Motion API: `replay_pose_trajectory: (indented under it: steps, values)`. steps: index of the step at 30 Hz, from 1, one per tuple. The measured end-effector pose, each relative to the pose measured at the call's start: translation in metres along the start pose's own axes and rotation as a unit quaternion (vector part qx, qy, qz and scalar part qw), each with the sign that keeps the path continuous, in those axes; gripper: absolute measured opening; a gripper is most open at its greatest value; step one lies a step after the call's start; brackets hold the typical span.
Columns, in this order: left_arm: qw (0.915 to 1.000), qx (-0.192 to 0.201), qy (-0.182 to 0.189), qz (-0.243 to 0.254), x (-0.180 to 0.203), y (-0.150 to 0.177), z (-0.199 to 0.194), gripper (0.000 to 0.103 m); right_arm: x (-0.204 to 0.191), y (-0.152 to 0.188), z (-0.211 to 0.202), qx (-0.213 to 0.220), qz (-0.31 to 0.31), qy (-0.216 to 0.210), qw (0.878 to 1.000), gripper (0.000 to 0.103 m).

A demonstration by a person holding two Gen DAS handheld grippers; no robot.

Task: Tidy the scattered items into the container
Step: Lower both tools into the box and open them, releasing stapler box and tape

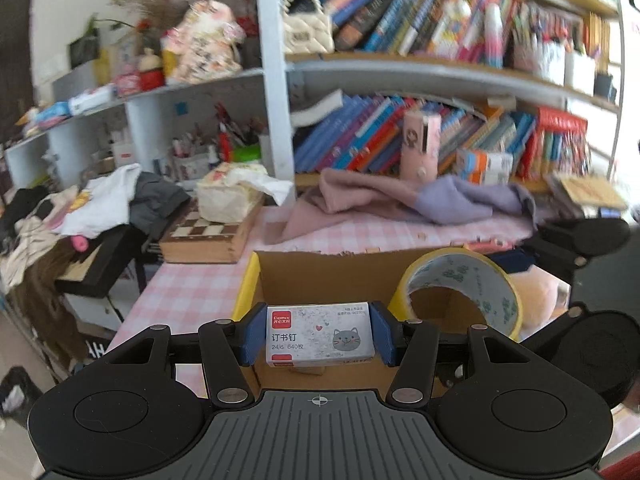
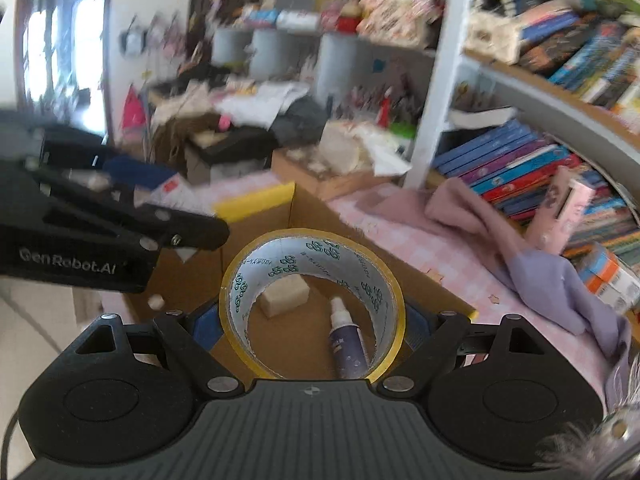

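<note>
A flat, glossy staple box (image 1: 320,334) printed with a grey cat is clamped between the blue pads of the left claw (image 1: 318,336), above the open corrugated cardboard box (image 1: 320,276). A ring-shaped roll of yellow-edged tape (image 2: 312,304) is gripped across its width by the widely spread right claw (image 2: 312,322), over the box interior where a small cylindrical bottle (image 2: 348,344) and a pale rectangular block (image 2: 285,294) lie; the box stands on the pink checked worktop (image 1: 192,292).

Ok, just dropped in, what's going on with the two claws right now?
Both claws are loaded and over the cardboard box on the pink checked table. The left claw grips a small box of staples between its blue pads. The right claw holds a roll of tape by its outer sides. Inside the box lie a small spray bottle and a pale block. Neither item has been released yet.
</note>
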State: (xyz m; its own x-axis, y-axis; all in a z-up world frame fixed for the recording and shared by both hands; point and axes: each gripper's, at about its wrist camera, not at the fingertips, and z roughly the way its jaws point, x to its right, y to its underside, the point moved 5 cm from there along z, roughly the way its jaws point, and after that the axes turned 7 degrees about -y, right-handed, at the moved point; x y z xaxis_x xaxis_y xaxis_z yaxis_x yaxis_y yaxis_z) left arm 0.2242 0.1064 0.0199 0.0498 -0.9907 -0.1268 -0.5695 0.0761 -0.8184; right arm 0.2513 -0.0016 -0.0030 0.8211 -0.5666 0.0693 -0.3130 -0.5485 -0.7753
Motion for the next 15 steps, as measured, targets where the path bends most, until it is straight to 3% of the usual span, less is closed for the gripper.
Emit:
replay_pose_trajectory:
  steps: [3,10,15]
  values:
    - [0.9986,-0.040,0.035,0.010,-0.001,0.002,0.028,0.053,-0.001,0.004,0.029,-0.047,-0.038,-0.024,0.998,0.086]
    - [0.9895,-0.136,0.043,0.021,-0.004,0.024,0.084,0.053,-0.005,0.014,0.084,-0.147,-0.064,-0.072,0.984,0.086]
    - [0.9847,-0.153,0.029,0.079,0.006,0.029,0.095,0.053,-0.011,0.016,0.096,-0.178,-0.090,-0.079,0.977,0.086]
